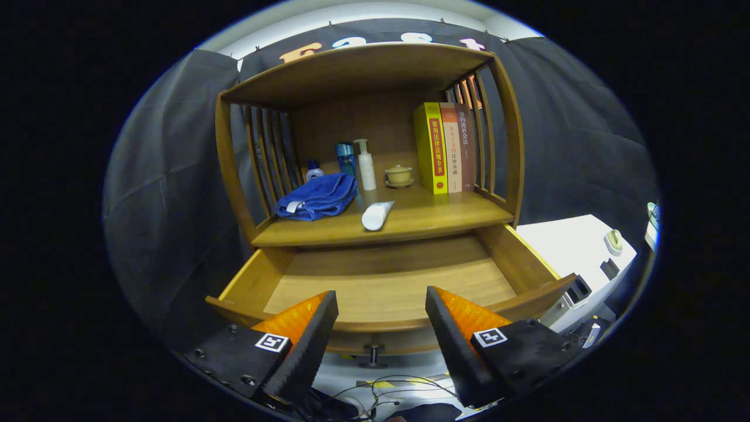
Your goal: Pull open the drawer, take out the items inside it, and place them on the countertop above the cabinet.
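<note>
The gripper (381, 305) hangs with its fingers spread wide and holding nothing, just over the front edge of the drawer (387, 281). The drawer stands pulled out at twelve o'clock from the fingers, and the floor of it that shows is bare wood. The countertop (410, 225) lies beyond, higher at twelve o'clock. A white tube (377, 214) lies there near its front edge, its long axis running from seven to one o'clock. A blue towel (318, 198) sits at eleven o'clock. Judging by this, the taking-out looks finished or close to it.
</note>
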The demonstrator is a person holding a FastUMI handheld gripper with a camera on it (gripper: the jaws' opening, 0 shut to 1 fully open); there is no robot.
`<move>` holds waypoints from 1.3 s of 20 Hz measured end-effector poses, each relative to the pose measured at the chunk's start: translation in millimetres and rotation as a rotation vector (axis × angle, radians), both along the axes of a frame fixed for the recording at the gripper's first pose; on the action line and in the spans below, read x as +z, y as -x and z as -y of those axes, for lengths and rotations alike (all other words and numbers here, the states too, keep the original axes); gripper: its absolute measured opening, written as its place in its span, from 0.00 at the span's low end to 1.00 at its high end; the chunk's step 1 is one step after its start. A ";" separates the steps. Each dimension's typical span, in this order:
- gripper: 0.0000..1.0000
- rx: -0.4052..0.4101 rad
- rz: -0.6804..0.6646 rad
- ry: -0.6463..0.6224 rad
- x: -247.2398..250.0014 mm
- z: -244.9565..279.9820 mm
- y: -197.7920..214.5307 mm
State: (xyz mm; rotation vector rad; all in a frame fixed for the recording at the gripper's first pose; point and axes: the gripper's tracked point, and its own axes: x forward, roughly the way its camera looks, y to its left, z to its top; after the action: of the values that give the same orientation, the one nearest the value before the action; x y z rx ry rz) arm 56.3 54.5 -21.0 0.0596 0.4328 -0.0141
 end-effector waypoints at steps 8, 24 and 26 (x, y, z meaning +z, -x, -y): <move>0.99 -0.013 -0.035 -0.025 -46.8 -1.9 14.2; 0.98 -0.030 0.058 0.043 -61.3 9.1 -2.8; 0.99 -0.029 0.061 0.046 -60.7 10.8 -10.5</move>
State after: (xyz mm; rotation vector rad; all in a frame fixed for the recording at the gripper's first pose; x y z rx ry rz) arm 66.8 43.7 -81.7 0.0213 0.3702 -0.0507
